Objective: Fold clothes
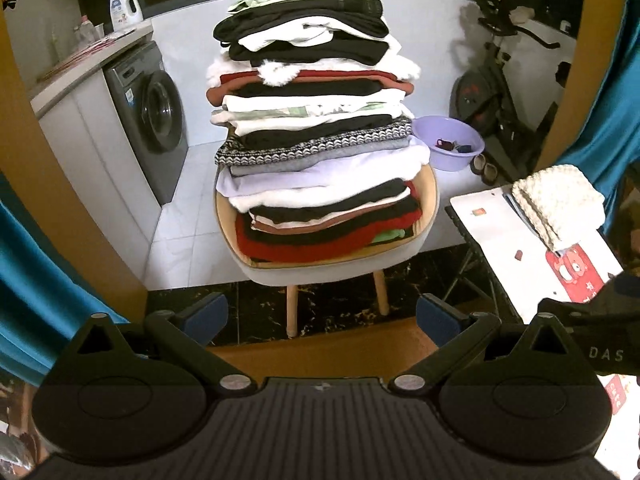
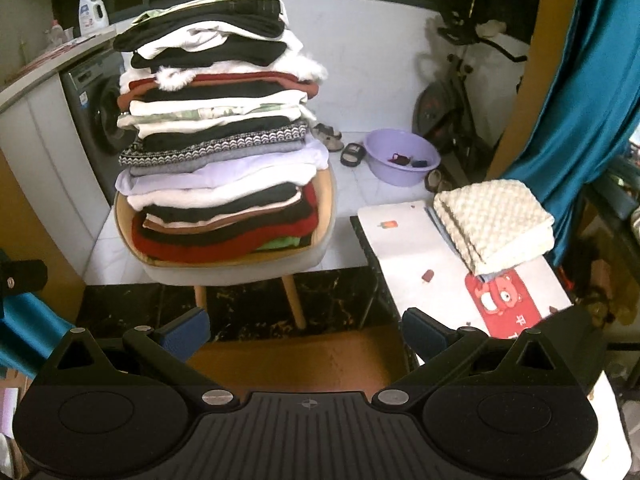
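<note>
A tall stack of folded clothes (image 1: pixel 316 136) in black, white, red and lilac rests on a round chair (image 1: pixel 332 268); it also shows in the right wrist view (image 2: pixel 220 148). A folded cream textured garment (image 1: pixel 558 204) lies on a small white table (image 1: pixel 500 240) at the right, seen too in the right wrist view (image 2: pixel 494 224). My left gripper (image 1: pixel 322 316) is open and empty, well short of the chair. My right gripper (image 2: pixel 306 332) is open and empty, between chair and table (image 2: pixel 412 248).
A washing machine (image 1: pixel 150 120) under a counter with a detergent bottle (image 1: pixel 126 6) stands at the left. A purple basin (image 2: pixel 402 156) and shoes sit on the tiled floor. An exercise bike (image 1: pixel 500 92) is at the back right. Blue curtains (image 2: pixel 580 92) hang on both sides.
</note>
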`<state>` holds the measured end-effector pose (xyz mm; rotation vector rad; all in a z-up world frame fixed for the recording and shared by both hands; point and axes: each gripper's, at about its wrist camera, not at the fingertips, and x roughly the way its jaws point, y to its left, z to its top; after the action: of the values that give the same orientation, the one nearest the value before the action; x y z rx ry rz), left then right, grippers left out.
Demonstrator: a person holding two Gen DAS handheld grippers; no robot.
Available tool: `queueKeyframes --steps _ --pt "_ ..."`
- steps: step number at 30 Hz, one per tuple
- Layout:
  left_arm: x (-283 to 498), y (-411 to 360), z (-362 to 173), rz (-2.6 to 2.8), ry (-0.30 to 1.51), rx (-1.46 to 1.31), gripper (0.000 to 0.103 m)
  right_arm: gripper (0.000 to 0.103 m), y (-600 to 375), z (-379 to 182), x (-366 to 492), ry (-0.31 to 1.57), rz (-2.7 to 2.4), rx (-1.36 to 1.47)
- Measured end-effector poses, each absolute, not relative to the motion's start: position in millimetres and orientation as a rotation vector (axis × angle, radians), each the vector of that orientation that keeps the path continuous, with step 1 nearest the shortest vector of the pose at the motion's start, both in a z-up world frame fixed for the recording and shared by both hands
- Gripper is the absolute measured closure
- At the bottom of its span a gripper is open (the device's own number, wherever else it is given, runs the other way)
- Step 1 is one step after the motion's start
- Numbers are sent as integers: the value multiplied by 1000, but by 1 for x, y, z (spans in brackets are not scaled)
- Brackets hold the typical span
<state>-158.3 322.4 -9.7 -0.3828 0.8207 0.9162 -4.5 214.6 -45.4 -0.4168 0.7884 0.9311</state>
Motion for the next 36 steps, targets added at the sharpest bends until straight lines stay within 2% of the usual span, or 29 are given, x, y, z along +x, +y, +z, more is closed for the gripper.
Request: queueKeyframes --steps 14,36 --pt "-165 300 -12 911 836 -434 0 1 190 -48 -24 743 944 -439" --pt "-170 307 -12 915 823 -436 0 1 205 -44 -26 730 968 -430"
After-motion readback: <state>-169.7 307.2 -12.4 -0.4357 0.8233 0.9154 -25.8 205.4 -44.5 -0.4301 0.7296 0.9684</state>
